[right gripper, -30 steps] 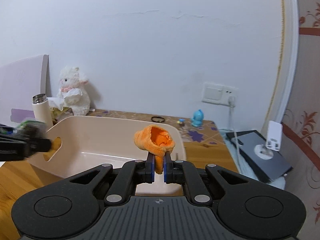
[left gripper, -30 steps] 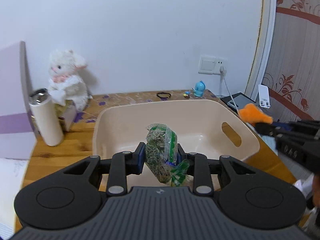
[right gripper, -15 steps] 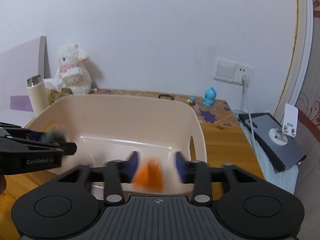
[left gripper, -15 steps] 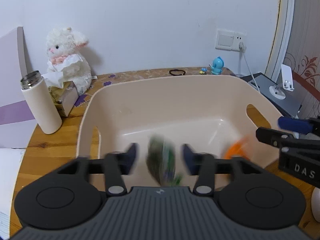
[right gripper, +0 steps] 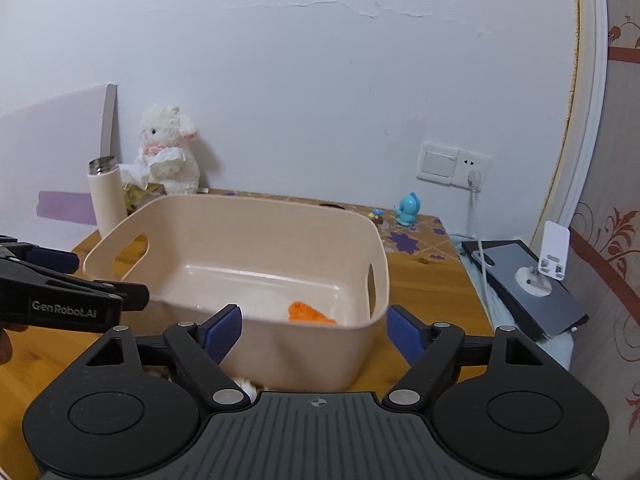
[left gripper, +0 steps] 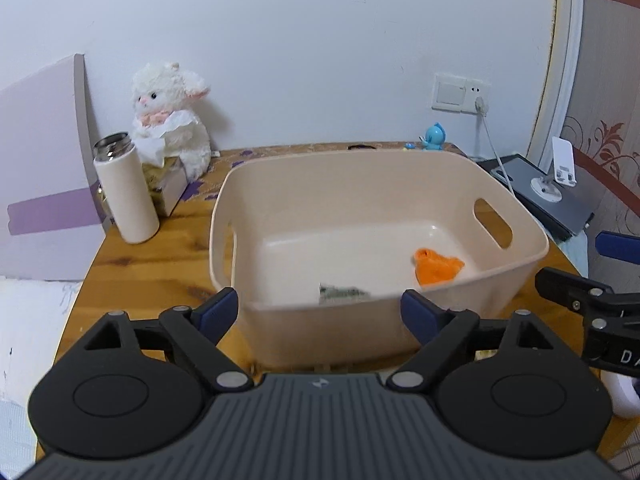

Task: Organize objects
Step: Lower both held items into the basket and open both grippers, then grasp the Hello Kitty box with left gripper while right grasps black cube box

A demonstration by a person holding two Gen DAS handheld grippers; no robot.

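Wooden table (left gripper: pixel 160 264) against a white wall (left gripper: pixel 320 60), plush lamb (left gripper: pixel 170 120) and flask (left gripper: pixel 124 192) behind beige tub (left gripper: pixel 360 160), left gripper (left gripper: pixel 318 312) and right gripper (right gripper: pixel 314 332) both spread wide, empty

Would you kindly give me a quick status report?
Left gripper open, empty. Right gripper open, empty. Orange toy and green packet lying in beige bin. Nothing obstructing.

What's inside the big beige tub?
The beige tub holds an orange cloth thing and a greenish packet near the front wall. That wall covers the packet's lower part and the floor nearest the camera.
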